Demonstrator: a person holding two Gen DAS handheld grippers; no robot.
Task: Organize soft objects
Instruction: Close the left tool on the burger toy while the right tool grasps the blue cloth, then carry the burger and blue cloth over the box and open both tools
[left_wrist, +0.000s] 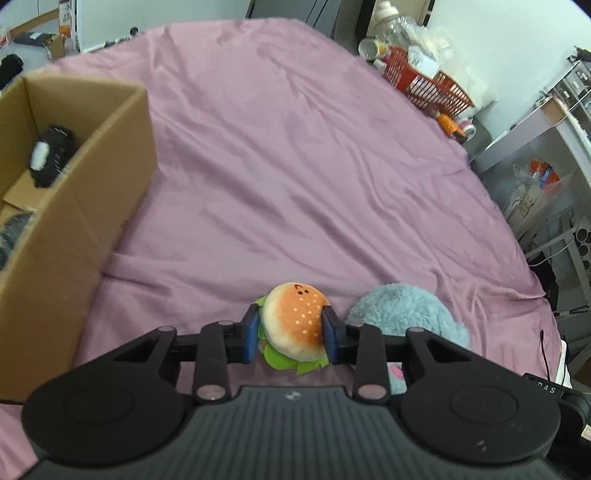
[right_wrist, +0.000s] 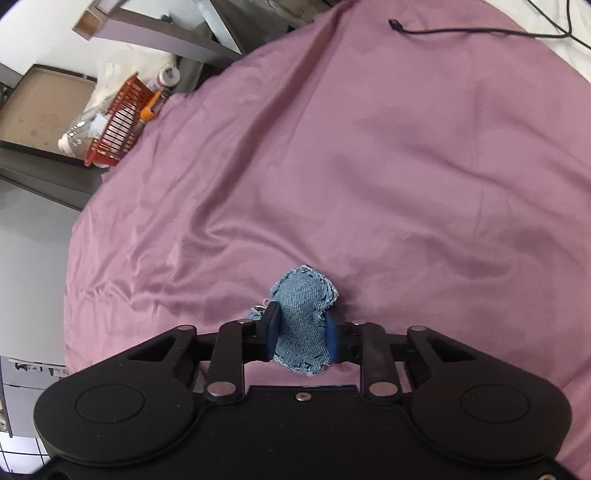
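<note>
My left gripper (left_wrist: 291, 328) is shut on a plush hamburger toy (left_wrist: 293, 323) with an orange bun and green lettuce, held just above the purple bed sheet (left_wrist: 295, 166). A fluffy light-blue plush (left_wrist: 406, 308) lies on the sheet just right of it. A cardboard box (left_wrist: 70, 206) stands at the left with a black and white plush (left_wrist: 50, 155) inside. My right gripper (right_wrist: 301, 332) is shut on a blue denim soft toy (right_wrist: 303, 317) over the sheet (right_wrist: 369, 166).
A red plastic basket (left_wrist: 428, 86) with bottles and clutter sits beyond the bed's far right edge; it also shows in the right wrist view (right_wrist: 116, 123). A black cable (right_wrist: 461, 31) lies at the far edge. Shelving (left_wrist: 554, 147) stands right of the bed.
</note>
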